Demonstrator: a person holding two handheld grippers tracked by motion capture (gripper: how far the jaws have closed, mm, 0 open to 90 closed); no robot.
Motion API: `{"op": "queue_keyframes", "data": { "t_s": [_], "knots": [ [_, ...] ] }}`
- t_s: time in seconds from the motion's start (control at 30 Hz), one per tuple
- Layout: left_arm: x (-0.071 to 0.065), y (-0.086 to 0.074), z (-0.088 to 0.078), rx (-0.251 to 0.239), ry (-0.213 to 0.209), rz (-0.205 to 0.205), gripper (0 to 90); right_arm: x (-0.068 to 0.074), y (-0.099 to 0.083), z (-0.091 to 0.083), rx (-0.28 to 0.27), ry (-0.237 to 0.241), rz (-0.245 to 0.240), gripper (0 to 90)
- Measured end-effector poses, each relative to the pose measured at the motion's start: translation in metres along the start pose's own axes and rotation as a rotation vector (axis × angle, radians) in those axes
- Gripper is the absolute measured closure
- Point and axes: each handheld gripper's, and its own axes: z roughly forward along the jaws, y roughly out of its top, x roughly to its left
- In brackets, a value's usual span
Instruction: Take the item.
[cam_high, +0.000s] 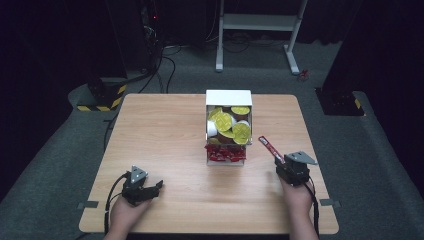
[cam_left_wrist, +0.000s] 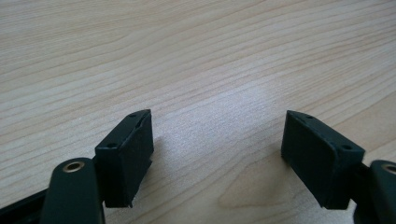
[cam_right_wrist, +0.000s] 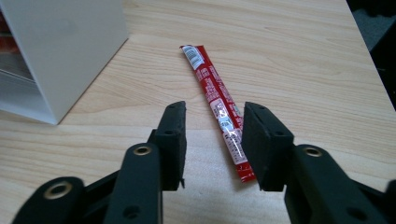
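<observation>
A long red stick packet (cam_high: 268, 146) (cam_right_wrist: 210, 79) lies flat on the wooden table (cam_high: 165, 130), just right of a white box (cam_high: 228, 97) (cam_right_wrist: 60, 42). My right gripper (cam_high: 283, 164) (cam_right_wrist: 212, 140) is open. Its jaws stand on either side of the packet's near end, which lies closer to the right jaw. Near the table's front left, my left gripper (cam_high: 156, 187) (cam_left_wrist: 217, 149) is open wide over bare wood, with nothing between its jaws.
The white box holds several yellow-lidded cups (cam_high: 229, 125) in its upper part and red packets (cam_high: 225, 153) in its lower front compartment. Dark floor, cables and a white stand (cam_high: 257, 22) lie beyond the table's far edge.
</observation>
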Motion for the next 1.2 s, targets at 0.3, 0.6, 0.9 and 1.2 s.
{"op": "queue_keyframes", "data": {
  "t_s": [0.3, 0.6, 0.9, 1.2],
  "knots": [
    [0.000, 0.001, 0.000, 0.010, -0.009, 0.013, 22.6, 0.014, 0.000, -0.016, -0.023, 0.013, 0.002, 45.7],
    [-0.001, 0.002, 0.002, 0.018, -0.027, 0.026, 16.6, 0.033, 0.007, -0.027, 0.002, 0.042, -0.015, 40.0],
    [-0.002, 0.002, 0.003, 0.021, -0.036, 0.031, 15.3, 0.050, -0.014, -0.030, 0.055, 0.040, 0.020, 27.7],
    [-0.002, 0.002, 0.003, 0.019, -0.037, 0.040, 15.3, 0.069, -0.043, -0.011, 0.161, 0.056, -0.018, 18.7]
  ]
}}
